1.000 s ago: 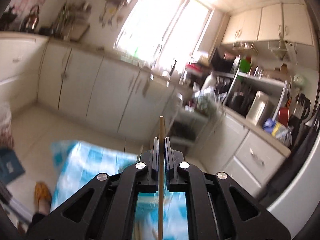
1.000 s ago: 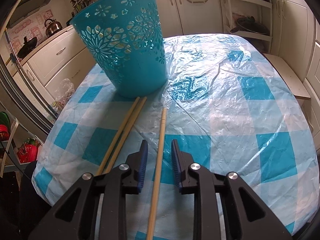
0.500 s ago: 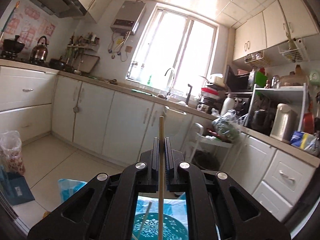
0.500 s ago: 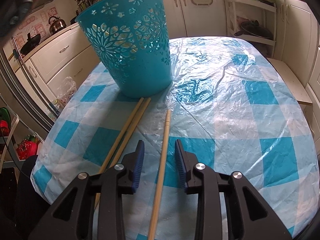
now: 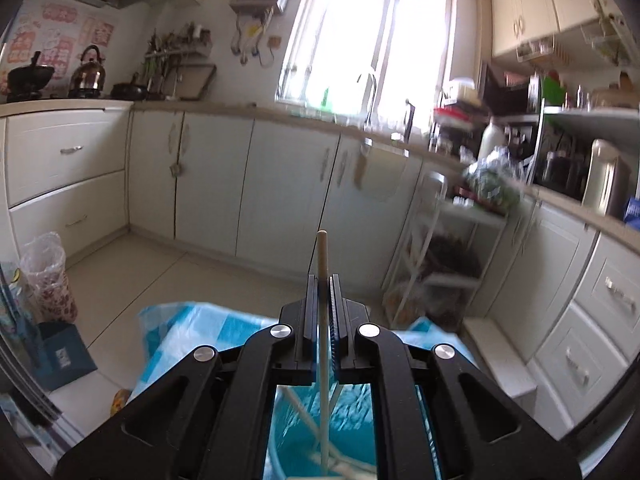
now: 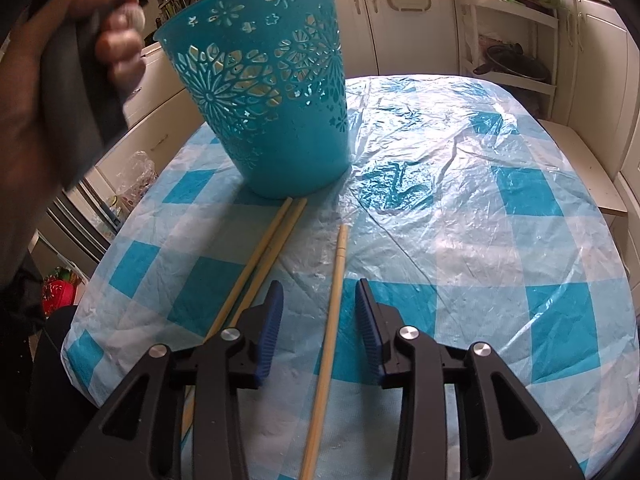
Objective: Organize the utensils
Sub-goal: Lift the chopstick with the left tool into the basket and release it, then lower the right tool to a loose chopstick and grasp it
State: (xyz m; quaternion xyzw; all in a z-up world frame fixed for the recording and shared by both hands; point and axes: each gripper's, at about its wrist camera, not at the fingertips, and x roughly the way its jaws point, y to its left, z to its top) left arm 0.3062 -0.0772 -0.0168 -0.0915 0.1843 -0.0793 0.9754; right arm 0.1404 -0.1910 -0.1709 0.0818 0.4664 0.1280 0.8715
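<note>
A teal cut-out basket [image 6: 272, 104] stands on the blue-checked table [image 6: 500, 240]. My left gripper [image 5: 324, 284] is shut on a wooden chopstick [image 5: 322, 340], held upright over the basket's mouth [image 5: 348, 432], where other sticks lie inside. My right gripper [image 6: 319, 312] hovers low over the table with its jaws opening around a single chopstick [image 6: 332, 312] that lies flat between the pads, untouched. A pair of chopsticks [image 6: 260, 264] lies just left of it, tips near the basket's foot. A hand [image 6: 48, 80] with the left tool shows at upper left in the right wrist view.
Cream kitchen cabinets [image 5: 280, 184] and a wire rack [image 5: 440, 264] stand behind the table. A plastic bag [image 5: 44, 276] and a blue box [image 5: 64, 356] sit on the floor at left. The right half of the tablecloth [image 6: 540, 300] carries nothing.
My left gripper has swung with its chopstick and sunk over the basket's mouth. The right jaws have spread wider around the lying chopstick. A hand has come into the right wrist view.
</note>
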